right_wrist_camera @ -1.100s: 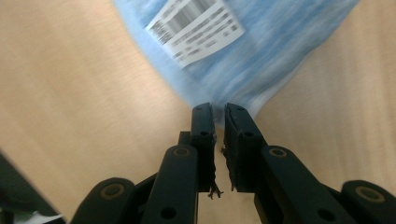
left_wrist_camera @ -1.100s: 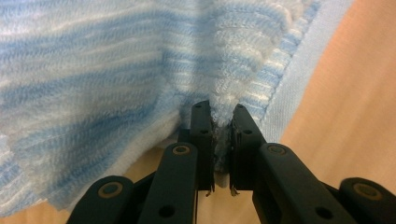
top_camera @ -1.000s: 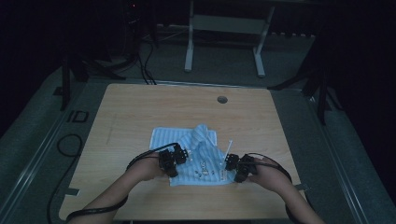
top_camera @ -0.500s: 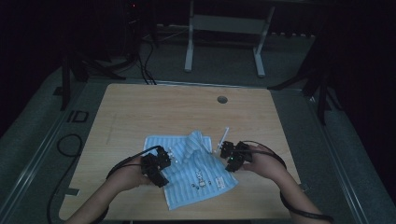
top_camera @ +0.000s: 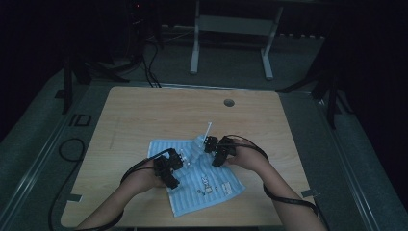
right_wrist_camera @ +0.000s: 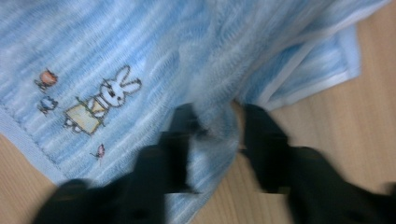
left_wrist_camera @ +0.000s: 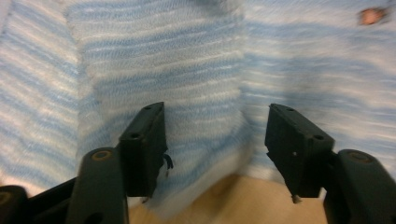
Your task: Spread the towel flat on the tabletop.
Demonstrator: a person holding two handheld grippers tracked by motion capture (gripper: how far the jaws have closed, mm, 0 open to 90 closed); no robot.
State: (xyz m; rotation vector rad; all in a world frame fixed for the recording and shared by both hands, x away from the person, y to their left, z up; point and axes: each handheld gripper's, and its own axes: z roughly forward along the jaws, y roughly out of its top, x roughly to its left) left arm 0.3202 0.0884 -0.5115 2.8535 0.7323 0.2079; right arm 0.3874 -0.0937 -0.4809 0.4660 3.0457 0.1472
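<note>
Since the earlier frames the blue striped towel (top_camera: 202, 180) has swung round and now lies skewed on the worktop (top_camera: 144, 115), 1 corner toward the near edge; our hands have spread apart and the right gripper (top_camera: 211, 147) has gone toward the far side.

Left gripper (top_camera: 175, 159) sits at the towel's left edge. In the left gripper view its fingers (left_wrist_camera: 142, 149) stand about half apart, having just been closing, with a raised fold of towel between them but the pads not pressing yet. Right gripper's fingers (right_wrist_camera: 180, 140) have also just been closing, a bunched ridge of cloth between them near the rabbit print (right_wrist_camera: 100, 105); the blur means we cannot tell if they truly pinch.

To do this well we think: close each pair fully on 1 layer's hem, not a bunch, lift both together, keep the edge taut between the hands, then lay flat. A loose pinch likely slips.
</note>
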